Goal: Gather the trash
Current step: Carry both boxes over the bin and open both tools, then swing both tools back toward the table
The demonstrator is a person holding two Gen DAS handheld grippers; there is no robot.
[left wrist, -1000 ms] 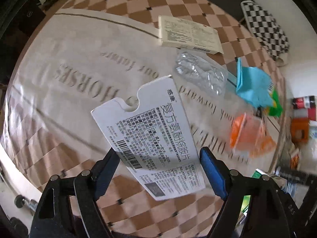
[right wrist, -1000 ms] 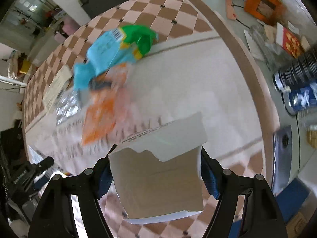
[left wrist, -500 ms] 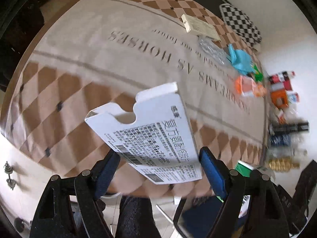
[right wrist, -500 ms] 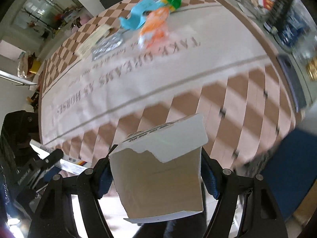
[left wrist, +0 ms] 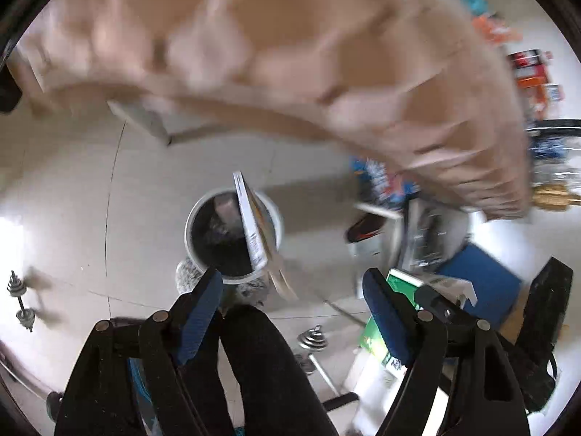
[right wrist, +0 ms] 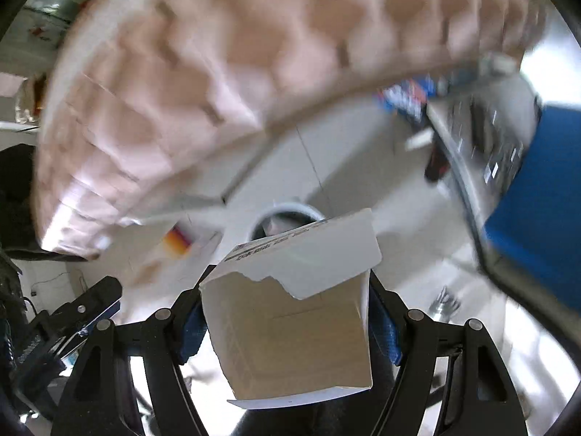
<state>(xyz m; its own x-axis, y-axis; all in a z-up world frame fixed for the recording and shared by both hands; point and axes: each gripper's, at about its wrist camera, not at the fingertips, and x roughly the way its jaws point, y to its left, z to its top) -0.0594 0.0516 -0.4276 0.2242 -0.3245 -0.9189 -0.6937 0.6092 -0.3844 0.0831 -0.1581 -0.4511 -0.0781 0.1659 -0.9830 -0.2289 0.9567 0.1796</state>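
Above the bin (left wrist: 232,232), a flat box (left wrist: 254,232) is dropping clear of the closing left gripper (left wrist: 290,290); the right gripper (right wrist: 287,312) is clamping a torn carton (right wrist: 290,327).

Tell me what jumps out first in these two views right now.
In the left wrist view, a flat carton hangs edge-on over the round bin on the floor, clear of the left hand-held gripper, whose jaws are closing with nothing between them. In the right wrist view, the right hand-held gripper clamps a torn box, the same bin just beyond it. The checkered tablecloth blurs overhead.
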